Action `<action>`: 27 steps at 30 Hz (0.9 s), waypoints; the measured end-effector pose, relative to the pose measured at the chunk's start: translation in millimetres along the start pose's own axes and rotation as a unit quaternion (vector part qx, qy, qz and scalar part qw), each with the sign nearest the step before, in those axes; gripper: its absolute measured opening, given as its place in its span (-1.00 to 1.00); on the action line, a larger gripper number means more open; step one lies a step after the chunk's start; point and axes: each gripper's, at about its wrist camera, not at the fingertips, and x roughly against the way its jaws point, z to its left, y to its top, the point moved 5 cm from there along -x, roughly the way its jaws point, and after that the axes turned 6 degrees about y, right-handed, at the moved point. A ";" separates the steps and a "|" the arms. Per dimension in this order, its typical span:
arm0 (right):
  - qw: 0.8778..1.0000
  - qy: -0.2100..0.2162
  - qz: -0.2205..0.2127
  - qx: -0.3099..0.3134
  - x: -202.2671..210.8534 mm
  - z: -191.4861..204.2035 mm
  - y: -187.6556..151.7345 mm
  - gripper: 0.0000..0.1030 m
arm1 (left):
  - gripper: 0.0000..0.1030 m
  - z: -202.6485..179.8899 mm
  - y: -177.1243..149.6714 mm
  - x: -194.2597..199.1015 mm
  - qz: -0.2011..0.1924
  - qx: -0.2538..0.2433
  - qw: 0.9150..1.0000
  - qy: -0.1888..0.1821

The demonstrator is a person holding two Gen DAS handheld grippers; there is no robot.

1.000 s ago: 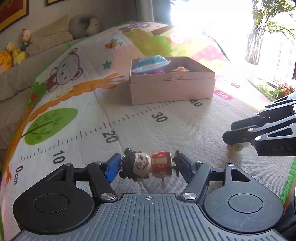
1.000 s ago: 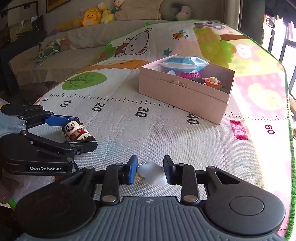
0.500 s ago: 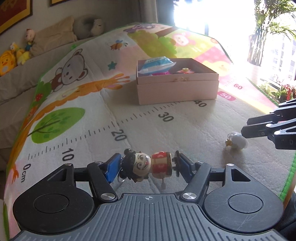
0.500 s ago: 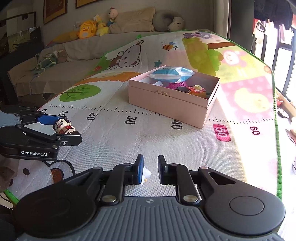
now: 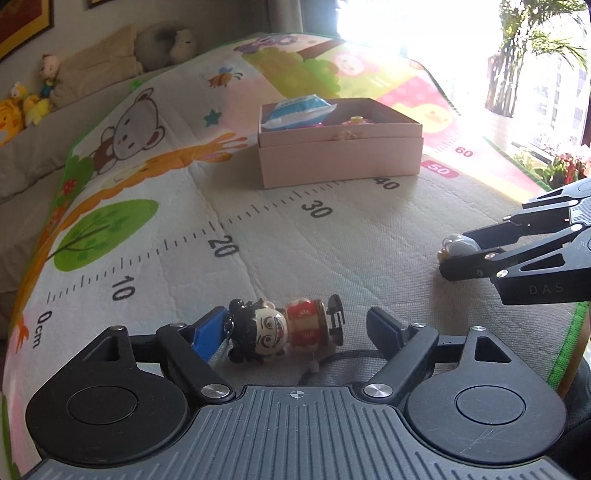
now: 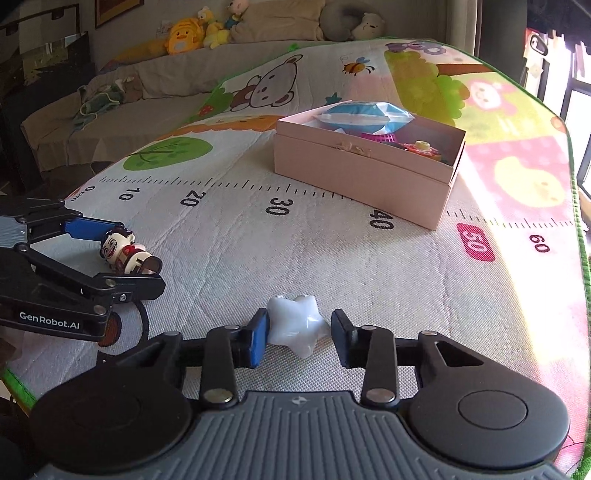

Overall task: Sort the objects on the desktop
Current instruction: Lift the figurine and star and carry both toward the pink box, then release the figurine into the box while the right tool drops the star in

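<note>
A small doll figure (image 5: 284, 330) with black hair and a red body lies on its side on the play mat between the jaws of my left gripper (image 5: 295, 332), which is open with a gap on the doll's right. The doll also shows in the right wrist view (image 6: 125, 253). A white star-shaped toy (image 6: 297, 325) lies on the mat between the jaws of my right gripper (image 6: 299, 338), which is open; the left pad touches it. The star and right gripper show in the left wrist view (image 5: 460, 247). A pink open box (image 5: 340, 160) holds a blue-white packet (image 5: 297, 110) and small toys.
The mat (image 6: 332, 240) has a printed ruler and cartoon animals, with a green edge close at the front. A sofa with plush toys (image 6: 192, 33) stands behind. Bright windows lie to the right. The box also shows in the right wrist view (image 6: 362, 177).
Both grippers have come back down to the mat and opened. The doll, held shut before, now lies loose between the left jaws. The star now lies between the right jaws.
</note>
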 end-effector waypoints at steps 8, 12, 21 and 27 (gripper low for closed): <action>1.000 0.011 -0.001 0.014 18.2 3.9 -1.8 -0.33 | 0.43 1.7 1.7 -10.3 0.015 0.008 1.000 0.015; 0.999 0.026 -0.031 -0.002 46.1 -14.2 22.1 -0.33 | 0.34 2.1 26.2 -6.2 0.002 0.011 1.000 0.002; 0.988 -0.025 -0.150 -0.026 75.7 -96.5 153.2 -0.33 | 0.38 -45.3 185.3 -38.4 -0.162 -0.038 0.986 -0.019; 0.988 -0.012 -0.119 -0.094 13.7 -142.0 179.4 -0.12 | 0.88 -30.8 184.8 -84.8 -0.122 0.004 0.992 -0.007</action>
